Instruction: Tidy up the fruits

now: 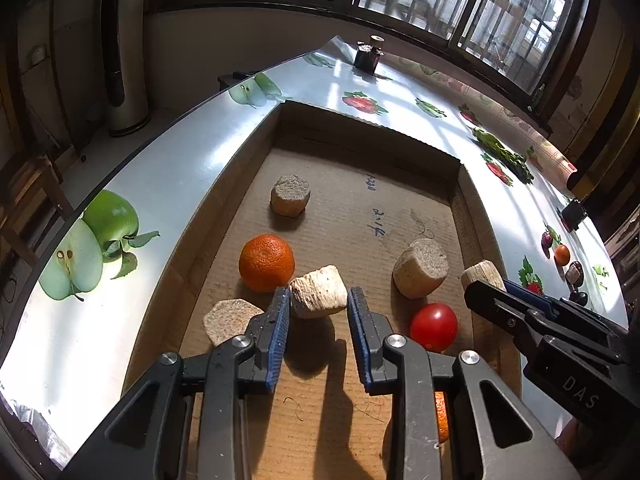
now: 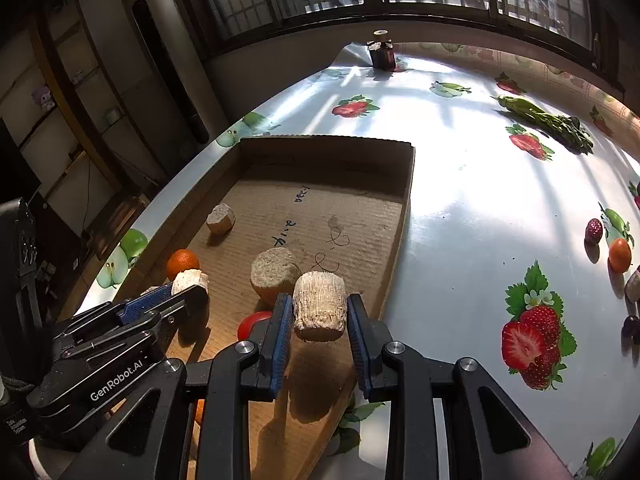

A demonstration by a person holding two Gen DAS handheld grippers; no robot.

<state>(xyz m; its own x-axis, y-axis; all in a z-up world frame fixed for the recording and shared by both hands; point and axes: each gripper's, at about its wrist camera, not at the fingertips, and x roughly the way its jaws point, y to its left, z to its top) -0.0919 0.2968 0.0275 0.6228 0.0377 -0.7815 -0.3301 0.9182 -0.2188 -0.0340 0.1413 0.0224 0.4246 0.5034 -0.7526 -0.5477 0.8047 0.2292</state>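
Note:
A shallow cardboard tray [image 1: 248, 168] lies on the table and holds an orange [image 1: 267, 263], a red tomato [image 1: 433, 326] and several beige corn-cob chunks. My left gripper [image 1: 319, 304] is shut on a pale chunk [image 1: 319, 291] and holds it above the tray floor. My right gripper [image 2: 317, 316] is shut on another beige chunk [image 2: 320, 306] over the tray's near right part [image 2: 406, 216]; it also shows in the left wrist view [image 1: 484, 280]. Loose chunks lie in the tray [image 1: 290, 195] [image 1: 421, 268] [image 1: 229, 319]. A second orange [image 1: 441, 416] shows partly behind my left fingers.
The table [image 2: 480, 208] has a glossy fruit-print cloth. On its right lie a small orange [image 2: 619, 255], a red date [image 2: 593, 231], dark fruits [image 2: 631, 326] and a green vegetable bunch [image 2: 548, 122]. A dark jar [image 2: 382, 54] stands at the far edge by the window.

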